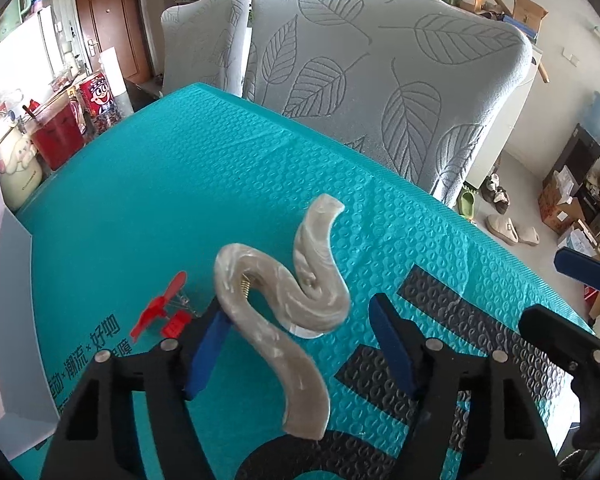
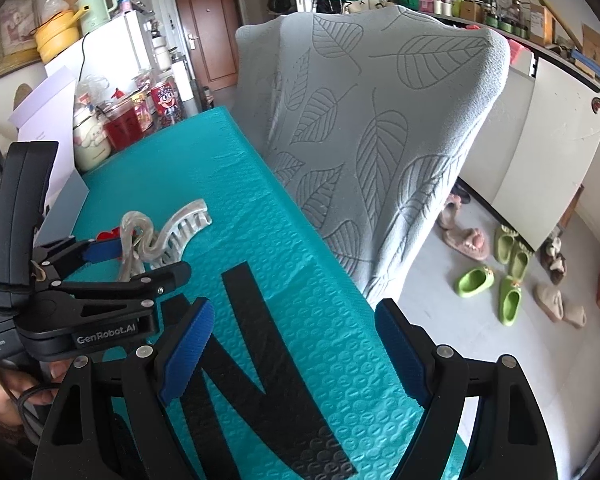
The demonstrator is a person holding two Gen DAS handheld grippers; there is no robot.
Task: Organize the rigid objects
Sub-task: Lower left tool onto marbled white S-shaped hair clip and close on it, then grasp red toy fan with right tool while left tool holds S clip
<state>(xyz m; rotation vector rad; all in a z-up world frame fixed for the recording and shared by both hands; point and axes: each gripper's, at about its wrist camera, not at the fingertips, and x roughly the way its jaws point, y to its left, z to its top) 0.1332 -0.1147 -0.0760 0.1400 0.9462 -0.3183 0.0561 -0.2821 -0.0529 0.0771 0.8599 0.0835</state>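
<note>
On the teal bubble-wrap mat (image 1: 180, 184) before a leaf-patterned chair (image 1: 380, 64), both grippers gape, clasping nothing.

A leaf-patterned grey chair (image 2: 376, 128) stands behind the teal-covered table (image 2: 260, 208); brown door (image 2: 210, 32) beyond.

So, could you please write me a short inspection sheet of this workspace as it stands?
Surface: teal bubble-textured mat with black lettering, covering the table.
Job's things: pearly beige hair claw clip on the mat; small red clip beside it.
Clutter: jars and a red container past the mat's far edge.
Grippers: left gripper astride the claw clip, one pad at its edge, the other clear; right gripper open over bare mat.
Cables: a black cable down the white fridge.
Surroundings: leaf-patterned chair cover behind the table, slippers on the floor, brown door.
</note>
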